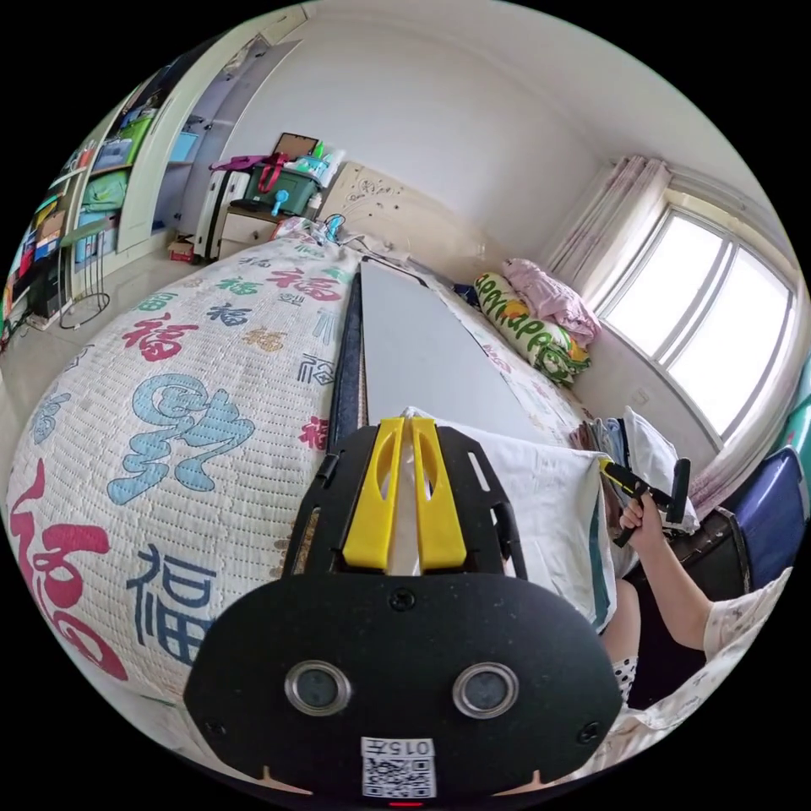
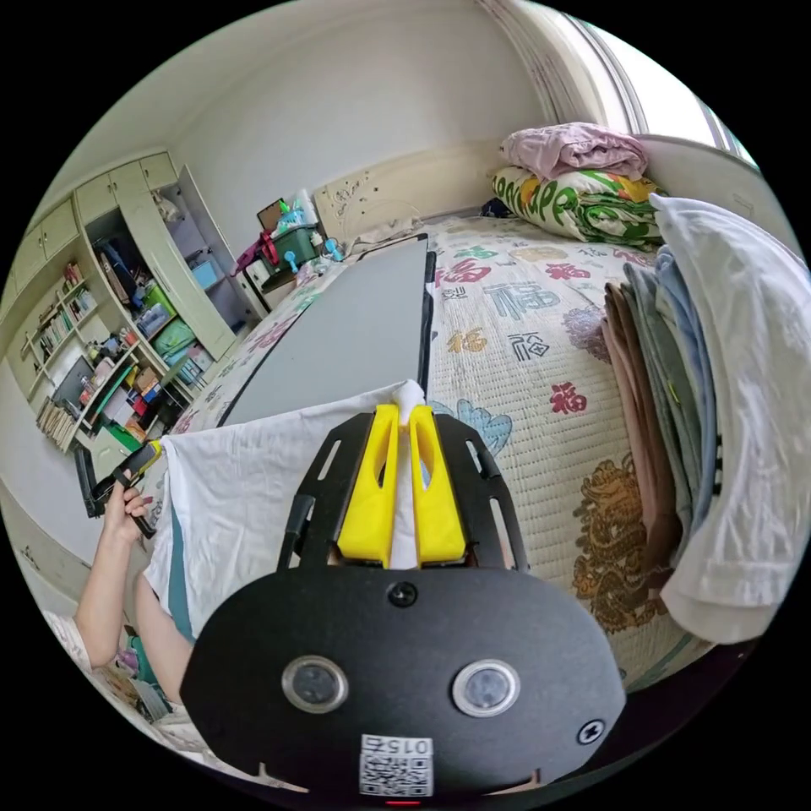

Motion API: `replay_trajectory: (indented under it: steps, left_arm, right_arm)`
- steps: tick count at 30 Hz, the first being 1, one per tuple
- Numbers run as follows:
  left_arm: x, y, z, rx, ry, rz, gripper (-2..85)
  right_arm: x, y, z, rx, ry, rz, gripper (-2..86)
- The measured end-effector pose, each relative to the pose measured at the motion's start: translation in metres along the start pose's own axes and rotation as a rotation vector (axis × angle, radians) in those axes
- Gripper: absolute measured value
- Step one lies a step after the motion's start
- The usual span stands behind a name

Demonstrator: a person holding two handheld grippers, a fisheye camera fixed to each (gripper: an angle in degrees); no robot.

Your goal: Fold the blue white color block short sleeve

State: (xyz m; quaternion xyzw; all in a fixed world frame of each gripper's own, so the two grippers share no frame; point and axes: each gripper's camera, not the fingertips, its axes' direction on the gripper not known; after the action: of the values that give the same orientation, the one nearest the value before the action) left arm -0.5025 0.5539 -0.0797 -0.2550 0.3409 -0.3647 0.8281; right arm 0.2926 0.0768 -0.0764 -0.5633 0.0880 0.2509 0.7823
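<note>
The white short sleeve [image 1: 541, 498] with a blue-green block [image 1: 596, 553] hangs stretched between my two grippers above the near end of a grey board [image 1: 414, 346]. My left gripper [image 1: 406, 422] is shut on one white corner of it. The right gripper [image 1: 615, 475], held in a hand, grips the opposite end. In the right gripper view, my right gripper [image 2: 404, 411] is shut on a white corner of the shirt [image 2: 245, 498], whose blue-green part [image 2: 177, 587] hangs low. The left gripper [image 2: 139, 463] holds the far end beside the grey board [image 2: 346, 338].
The board lies on a bed with a patterned quilt [image 1: 169, 405] [image 2: 541, 338]. A stack of folded clothes [image 2: 676, 380] [image 1: 604, 439] sits at one side, bedding piles [image 1: 532, 312] [image 2: 583, 186] by the window [image 1: 710, 321]. Shelves and cupboards [image 1: 84, 211] [image 2: 110, 355] stand beyond the bed.
</note>
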Motion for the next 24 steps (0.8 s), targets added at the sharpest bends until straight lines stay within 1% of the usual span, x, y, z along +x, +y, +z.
replay_trajectory:
  steps: [3,5,7,9,11,14,16,19,24]
  left_arm:
    - [-0.007,0.003,0.030,-0.028,-0.037,-0.004,0.1]
    - [-0.015,0.007,0.049,-0.049,-0.074,-0.028,0.5]
    - [-0.020,0.013,0.047,-0.033,-0.105,-0.044,1.1]
    - [-0.024,0.022,0.034,-0.013,-0.096,-0.036,2.3]
    - [-0.020,0.039,0.008,-0.010,-0.056,0.001,5.2]
    - [0.000,0.073,-0.030,-0.026,-0.029,0.081,5.6]
    - [0.010,0.096,-0.049,-0.058,-0.019,0.094,5.7]
    - [0.009,0.134,-0.066,-0.137,-0.001,0.049,6.9]
    - [-0.007,0.182,-0.074,-0.206,-0.089,-0.070,9.9]
  right_arm:
    - [-0.002,-0.028,0.023,-0.043,0.057,-0.052,0.8]
    - [0.000,-0.046,0.043,-0.117,0.083,-0.080,1.7]
    - [0.005,-0.053,0.043,-0.133,0.079,-0.085,2.8]
    - [0.011,-0.053,0.020,-0.088,0.031,-0.092,3.8]
    - [0.015,-0.036,-0.033,0.053,-0.048,-0.165,4.1]
    - [0.023,-0.002,-0.094,0.128,-0.027,-0.272,3.1]
    - [0.036,0.014,-0.121,0.107,-0.007,-0.238,2.8]
    - [0.066,0.032,-0.149,-0.020,-0.034,-0.147,4.3]
    - [0.120,0.047,-0.161,-0.172,-0.106,0.075,8.5]
